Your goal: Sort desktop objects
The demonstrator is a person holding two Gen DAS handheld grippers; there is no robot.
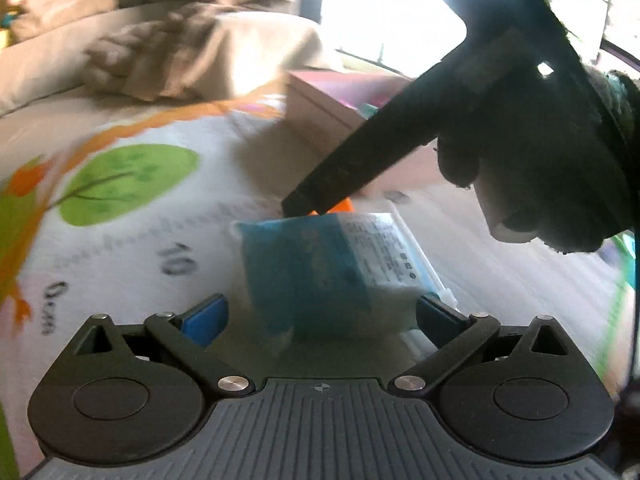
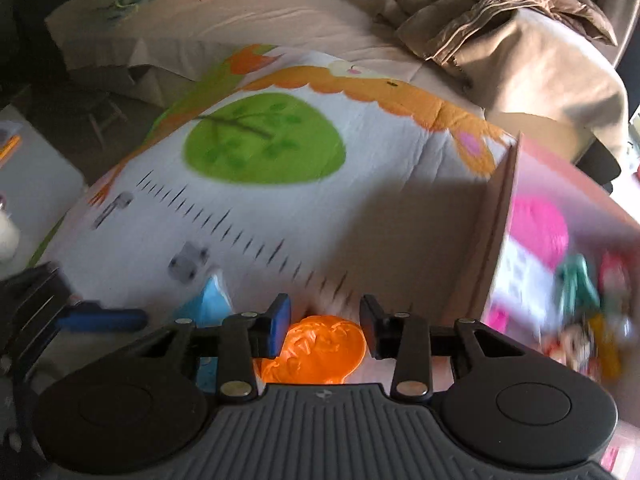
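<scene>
A blue tissue packet (image 1: pixel 316 268) rests tilted on the printed mat between the wide-spread blue pads of my left gripper (image 1: pixel 322 314). The left pad stands apart from the packet and the right pad is at its edge. An orange embossed disc (image 2: pixel 324 348) lies flat on the mat under my right gripper (image 2: pixel 324 320), whose pads stand a little apart over it without pressing it. In the left wrist view the right gripper's finger (image 1: pixel 340 172) reaches down just behind the packet, with a sliver of the orange disc (image 1: pixel 344 205) at its tip. The packet (image 2: pixel 208 300) and a left finger (image 2: pixel 104 320) show at the right wrist view's left.
A pink cardboard box (image 2: pixel 496 232) holding several colourful toys stands on the right of the mat (image 2: pixel 280 208); the same box (image 1: pixel 320 108) sits behind the packet. A bed with a brown jacket (image 2: pixel 500 20) lies beyond. A dark gloved hand (image 1: pixel 540 152) holds the right gripper.
</scene>
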